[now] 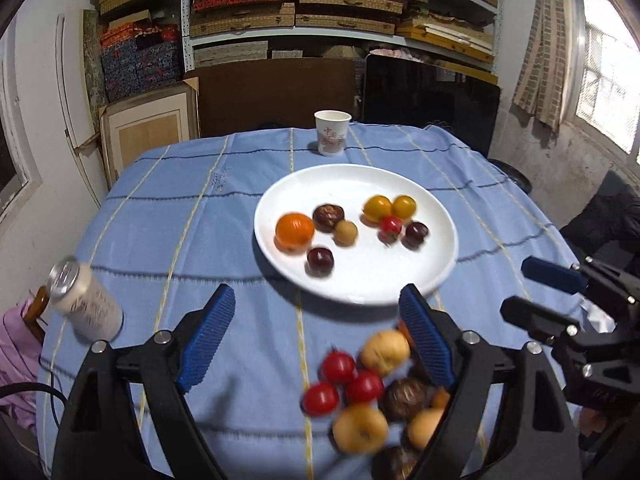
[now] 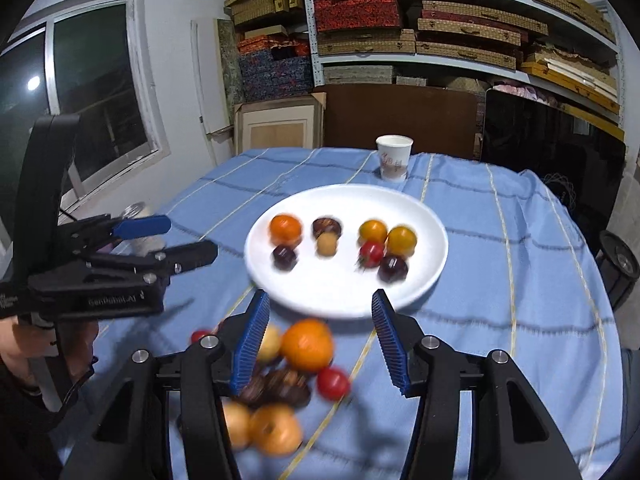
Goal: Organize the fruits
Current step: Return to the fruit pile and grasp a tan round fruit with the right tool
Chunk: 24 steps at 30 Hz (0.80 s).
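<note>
Claws first: we are seeing the left claw (image 1: 316,336) standing wide apart above the blue cloth, its blue ribbed pads gripping nothing, and the right claw (image 2: 316,344) standing partly apart, also with nothing between its pads. In the right wrist view a hand (image 2: 24,344) is holding the left tool at the picture's left edge.

Just under and between the claws, a loose pile of fruit (image 1: 372,392) is lying on the cloth: red cherry tomatoes (image 1: 338,368), pale yellow round fruits, dark brown ones, and an orange (image 2: 307,345) that is showing between the right claw's pads without touching them.

Just beyond the pile, a white plate (image 1: 360,284) is sitting on the cloth, carrying sorted fruit in two small groups: an orange, two dark fruits and a tan one on the left; two yellow ones, a red tomato and a dark one on the right. Much of this is blurring.

The counter (image 1: 192,240) is wearing a blue cloth with yellow and dark stripes. A paper cup (image 1: 332,133) is standing upright past the plate, and a pale can (image 1: 84,300) is standing near the left edge.

Behind the counter, metal shelves (image 1: 340,36) are holding stacked woven and red boxes, with a brown board, a dark screen, a framed panel, and a window (image 1: 608,80) to the right.
</note>
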{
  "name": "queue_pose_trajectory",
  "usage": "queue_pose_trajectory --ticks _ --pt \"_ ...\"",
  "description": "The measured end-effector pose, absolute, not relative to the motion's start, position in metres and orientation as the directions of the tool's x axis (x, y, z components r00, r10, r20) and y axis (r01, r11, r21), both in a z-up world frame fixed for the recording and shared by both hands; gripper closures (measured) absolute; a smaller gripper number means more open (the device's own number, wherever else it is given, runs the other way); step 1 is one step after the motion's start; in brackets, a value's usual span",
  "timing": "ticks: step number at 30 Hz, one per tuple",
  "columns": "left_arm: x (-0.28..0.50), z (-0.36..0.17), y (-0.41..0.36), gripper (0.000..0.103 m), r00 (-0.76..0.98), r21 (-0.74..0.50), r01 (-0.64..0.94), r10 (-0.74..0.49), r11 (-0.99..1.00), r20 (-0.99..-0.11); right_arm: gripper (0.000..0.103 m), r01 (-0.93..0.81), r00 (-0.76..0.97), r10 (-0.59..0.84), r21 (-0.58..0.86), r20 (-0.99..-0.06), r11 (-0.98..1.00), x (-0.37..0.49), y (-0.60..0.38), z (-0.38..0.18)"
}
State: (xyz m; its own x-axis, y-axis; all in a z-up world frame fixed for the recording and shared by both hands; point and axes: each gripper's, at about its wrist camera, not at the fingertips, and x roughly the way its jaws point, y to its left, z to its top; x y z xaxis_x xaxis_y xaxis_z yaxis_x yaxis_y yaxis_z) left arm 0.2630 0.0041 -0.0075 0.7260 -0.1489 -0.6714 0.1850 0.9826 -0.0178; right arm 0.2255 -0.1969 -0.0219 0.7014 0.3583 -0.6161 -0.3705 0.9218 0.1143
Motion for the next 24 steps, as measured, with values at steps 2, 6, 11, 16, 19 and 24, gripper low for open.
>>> queue_pose_trajectory --ticks 2,6,11,16,19,24 --pt "0.236 -0.010 0.008 0.017 0.724 -0.013 0.197 -0.154 0.980 -0.673 0.049 -0.382 0.684 0.371 0.124 -0.628 0.916 0.199 -0.194 -0.028" --pt "0.194 -0.024 0.019 0.016 0.718 0.010 0.190 -0.132 0.982 -0.683 0.049 -0.395 0.652 0.372 0.124 -0.661 0.910 0.160 -0.185 -0.051" --pt "0.166 -0.054 0.030 0.016 0.672 -0.037 0.172 -0.145 0.984 -0.726 0.049 -0.371 0.629 0.365 0.147 -0.686 0.917 0.141 -0.177 -0.076" --pt "0.152 -0.070 0.029 0.016 0.659 -0.028 0.164 -0.131 0.986 -0.741 0.049 -0.356 0.640 0.321 0.101 -0.698 0.929 0.141 -0.167 -0.085" --pt "0.150 -0.068 0.033 0.016 0.658 -0.052 0.158 -0.144 0.986 -0.739 0.049 -0.293 0.642 0.260 0.083 -0.721 0.953 0.158 -0.173 -0.089" --pt "0.150 -0.065 0.032 0.016 0.657 -0.066 0.163 -0.158 0.984 -0.738 0.050 -0.258 0.610 0.201 0.048 -0.766 0.965 0.175 -0.175 -0.101"
